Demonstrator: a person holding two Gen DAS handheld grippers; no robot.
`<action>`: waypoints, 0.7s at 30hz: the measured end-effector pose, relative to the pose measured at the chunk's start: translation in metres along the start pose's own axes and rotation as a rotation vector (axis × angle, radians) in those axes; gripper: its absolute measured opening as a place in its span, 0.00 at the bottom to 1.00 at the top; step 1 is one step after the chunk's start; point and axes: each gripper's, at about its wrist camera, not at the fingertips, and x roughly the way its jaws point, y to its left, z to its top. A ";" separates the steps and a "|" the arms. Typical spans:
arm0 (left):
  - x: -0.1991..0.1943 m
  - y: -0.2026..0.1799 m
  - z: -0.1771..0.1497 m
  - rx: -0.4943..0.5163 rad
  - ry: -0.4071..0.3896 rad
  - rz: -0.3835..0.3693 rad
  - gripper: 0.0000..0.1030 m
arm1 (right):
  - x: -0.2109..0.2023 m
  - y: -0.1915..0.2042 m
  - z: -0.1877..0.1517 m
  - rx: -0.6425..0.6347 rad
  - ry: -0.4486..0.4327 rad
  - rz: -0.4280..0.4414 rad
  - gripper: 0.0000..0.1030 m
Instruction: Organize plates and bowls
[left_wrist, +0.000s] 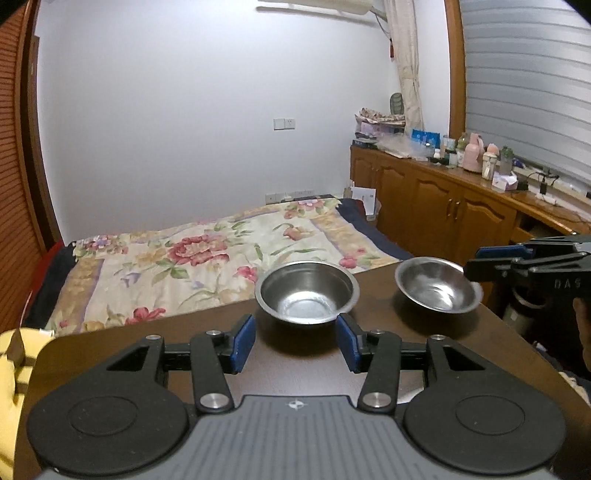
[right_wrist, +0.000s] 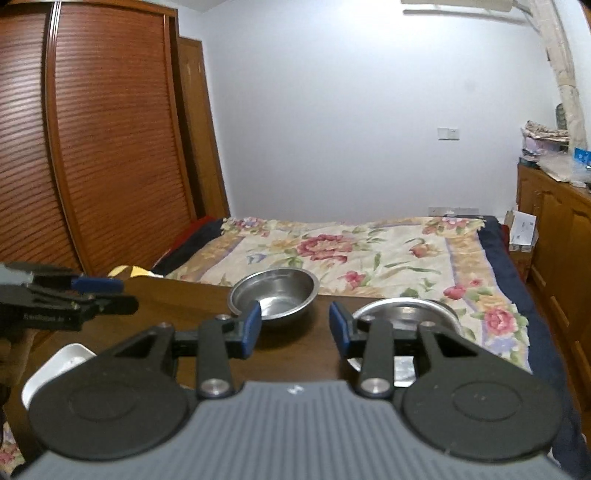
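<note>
steel bowls (left_wrist: 306, 293): two, the second (left_wrist: 437, 284) set to the right on the dark table (left_wrist: 295, 373). white dish (right_wrist: 55, 369): one, possibly a plate, mostly hidden. grippers: two, a left gripper (left_wrist: 295, 341) and a right gripper (right_wrist: 295, 326). floral bed (right_wrist: 369, 251): one.

2 bowls sit on the table (left_wrist: 303, 373) at its far edge: one bowl (left_wrist: 306, 293) left, the other bowl (left_wrist: 437, 290) right; bed (left_wrist: 207, 258) behind.
</note>
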 end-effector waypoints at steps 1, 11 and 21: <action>0.007 0.001 0.003 0.003 0.006 0.001 0.49 | 0.007 0.000 0.001 -0.008 0.009 0.001 0.41; 0.057 0.017 0.011 -0.042 0.047 -0.031 0.49 | 0.060 -0.014 0.015 0.033 0.053 0.026 0.41; 0.094 0.032 0.011 -0.093 0.102 -0.055 0.49 | 0.106 -0.014 0.012 0.037 0.125 0.023 0.41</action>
